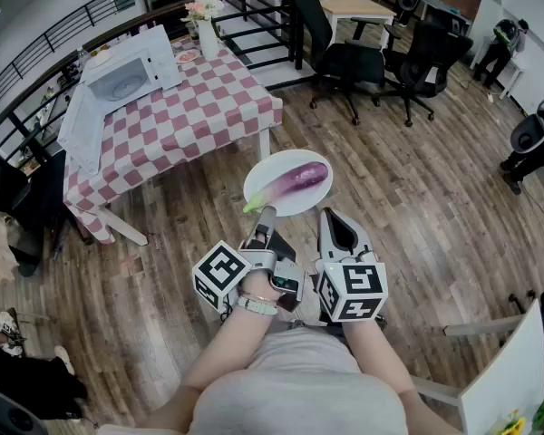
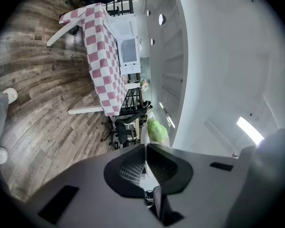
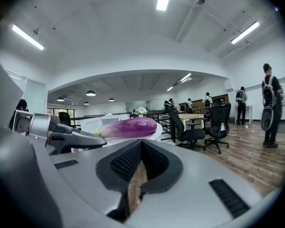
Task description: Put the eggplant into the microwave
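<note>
A purple eggplant with a green stem lies on a white plate held in the air over the wooden floor. My left gripper is shut on the plate's near rim, which shows edge-on between its jaws. Just right of the plate, my right gripper is shut and holds nothing. From the right gripper view the eggplant sits just beyond the closed jaws. The white microwave stands on the far-left table with its door hanging open; it also shows in the left gripper view.
The table has a red-and-white checked cloth and a flower vase. Black office chairs stand on the floor to the right, with a black railing behind. Several people stand at the far right.
</note>
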### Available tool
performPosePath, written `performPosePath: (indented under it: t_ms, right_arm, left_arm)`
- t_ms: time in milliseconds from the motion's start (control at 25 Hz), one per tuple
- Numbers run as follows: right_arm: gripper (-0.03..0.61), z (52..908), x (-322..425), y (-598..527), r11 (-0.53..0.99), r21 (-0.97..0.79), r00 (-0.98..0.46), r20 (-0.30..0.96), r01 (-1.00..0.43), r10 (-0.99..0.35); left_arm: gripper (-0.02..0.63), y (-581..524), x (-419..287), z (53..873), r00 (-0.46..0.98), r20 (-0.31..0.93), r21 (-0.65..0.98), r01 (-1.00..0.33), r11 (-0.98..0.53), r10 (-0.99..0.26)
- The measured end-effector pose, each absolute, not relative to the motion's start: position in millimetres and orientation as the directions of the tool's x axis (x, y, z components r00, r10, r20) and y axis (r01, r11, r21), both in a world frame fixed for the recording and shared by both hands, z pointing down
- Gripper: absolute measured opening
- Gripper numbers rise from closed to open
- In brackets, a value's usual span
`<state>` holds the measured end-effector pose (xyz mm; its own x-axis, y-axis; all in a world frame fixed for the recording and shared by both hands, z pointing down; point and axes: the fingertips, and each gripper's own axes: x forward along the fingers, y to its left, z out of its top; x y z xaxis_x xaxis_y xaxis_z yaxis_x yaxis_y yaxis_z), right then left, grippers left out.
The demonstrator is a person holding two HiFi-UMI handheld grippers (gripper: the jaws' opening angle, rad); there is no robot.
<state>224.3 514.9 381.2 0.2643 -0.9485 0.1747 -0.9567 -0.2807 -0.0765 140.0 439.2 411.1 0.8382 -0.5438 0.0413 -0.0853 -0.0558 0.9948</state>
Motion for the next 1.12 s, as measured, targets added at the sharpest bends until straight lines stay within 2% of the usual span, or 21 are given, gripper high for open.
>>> performPosePath:
  t_ms: [480,1120]
  right_arm:
    - [0.024,373,216,471,-0.288,-0.061,0.276,0.163,-0.956,-0.947]
    - [0.025,365,187,375,-0.244,-0.056,0.233,0.155,-0.968,-0.96]
  left_arm:
    - [0.015,399,134,403,0.846,0.033,0.995,-0.076,-0.059,-0.533]
    - [0.015,306,101,396,0.815,0.035,0.997,-0.07,-0.038,-0.578]
